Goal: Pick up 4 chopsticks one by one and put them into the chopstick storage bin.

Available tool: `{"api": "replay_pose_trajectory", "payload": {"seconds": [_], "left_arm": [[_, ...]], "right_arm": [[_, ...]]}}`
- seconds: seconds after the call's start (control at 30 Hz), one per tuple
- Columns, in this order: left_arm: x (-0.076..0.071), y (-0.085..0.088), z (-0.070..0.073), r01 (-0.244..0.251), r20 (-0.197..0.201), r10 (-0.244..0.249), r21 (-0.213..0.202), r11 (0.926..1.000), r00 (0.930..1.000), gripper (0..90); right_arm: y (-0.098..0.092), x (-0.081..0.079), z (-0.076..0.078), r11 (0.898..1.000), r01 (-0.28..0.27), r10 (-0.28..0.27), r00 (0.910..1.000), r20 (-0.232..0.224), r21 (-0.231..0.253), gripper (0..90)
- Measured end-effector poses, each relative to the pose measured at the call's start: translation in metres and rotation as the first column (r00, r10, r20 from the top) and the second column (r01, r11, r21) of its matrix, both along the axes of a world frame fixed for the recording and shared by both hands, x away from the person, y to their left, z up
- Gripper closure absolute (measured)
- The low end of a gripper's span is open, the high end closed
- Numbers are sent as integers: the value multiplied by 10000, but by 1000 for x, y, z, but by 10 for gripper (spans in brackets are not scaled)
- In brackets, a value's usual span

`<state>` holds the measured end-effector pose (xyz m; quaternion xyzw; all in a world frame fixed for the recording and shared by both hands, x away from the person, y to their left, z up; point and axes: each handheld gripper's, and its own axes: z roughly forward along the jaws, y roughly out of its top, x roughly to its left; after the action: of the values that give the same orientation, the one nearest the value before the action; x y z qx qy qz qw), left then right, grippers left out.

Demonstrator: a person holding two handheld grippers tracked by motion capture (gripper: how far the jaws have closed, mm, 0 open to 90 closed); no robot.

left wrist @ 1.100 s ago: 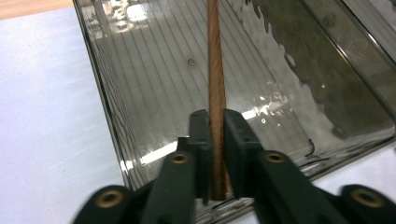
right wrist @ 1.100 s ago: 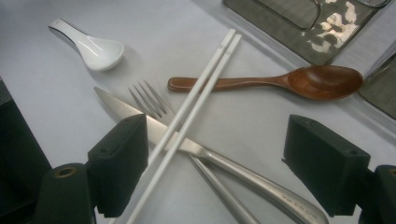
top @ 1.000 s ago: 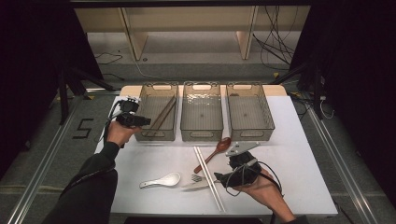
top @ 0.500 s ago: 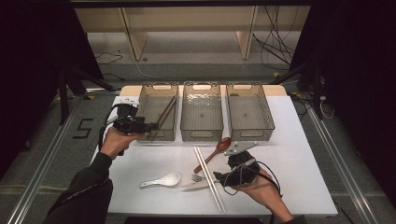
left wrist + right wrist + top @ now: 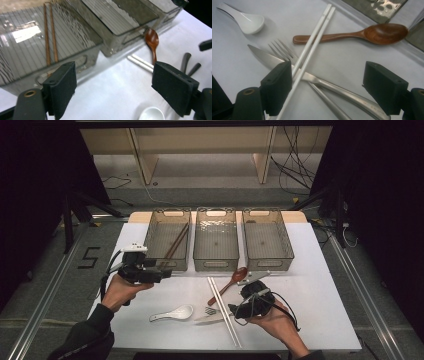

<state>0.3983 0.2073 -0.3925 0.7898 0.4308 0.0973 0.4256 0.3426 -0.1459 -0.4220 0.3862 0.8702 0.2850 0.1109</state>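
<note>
White table [image 5: 320,290] under 3 grey bins. Left gripper [image 5: 162,274] released, jaws just opened, nothing between, near left bin [image 5: 150,237] holding brown chopsticks [image 5: 175,245]. Right gripper [image 5: 235,310] agape over white chopsticks [image 5: 224,309], fork [image 5: 284,51], knife [image 5: 262,56].

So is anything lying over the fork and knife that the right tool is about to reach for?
Yes. The white chopsticks lie slanted across the fork and knife, right between the open jaws of the right tool. Nothing else covers them.
</note>
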Motion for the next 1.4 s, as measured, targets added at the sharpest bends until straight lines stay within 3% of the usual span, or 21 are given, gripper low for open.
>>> {"api": "replay_pose_trajectory", "payload": {"seconds": [0.23, 0.33, 0.6, 0.7, 0.83, 1.4], "left_arm": [[-21, -3, -4, 169, 99, -166, -383, 9991, 9998, 185], [-26, -7, -5, 304, 255, -298, -216, 9993, 9992, 184], [-39, -13, -3, 640, 633, -619, -327, 9974, 9961, 176], [-41, -15, -4, 660, 672, -644, -213, 9976, 9957, 176], [-46, -16, -6, 476, 1061, -496, 219, 9986, 9931, 178], [-60, -16, -14, 741, 916, -740, 24, 9972, 9930, 177]], "right_arm": [[11, 7, -7, 9997, 168, -175, 9992, -352, -195, 282], [16, 9, -10, 9993, 143, -157, 9990, -418, -337, 293], [25, 14, -17, 9983, 3, -39, 9981, -615, -587, 327], [26, 15, -18, 9983, 9, -47, 9979, -645, -584, 341], [29, 18, -22, 9981, -55, 0, 9961, -881, -620, 369], [41, 28, -34, 9956, -171, 39, 9899, -1420, -918, 516]]}}
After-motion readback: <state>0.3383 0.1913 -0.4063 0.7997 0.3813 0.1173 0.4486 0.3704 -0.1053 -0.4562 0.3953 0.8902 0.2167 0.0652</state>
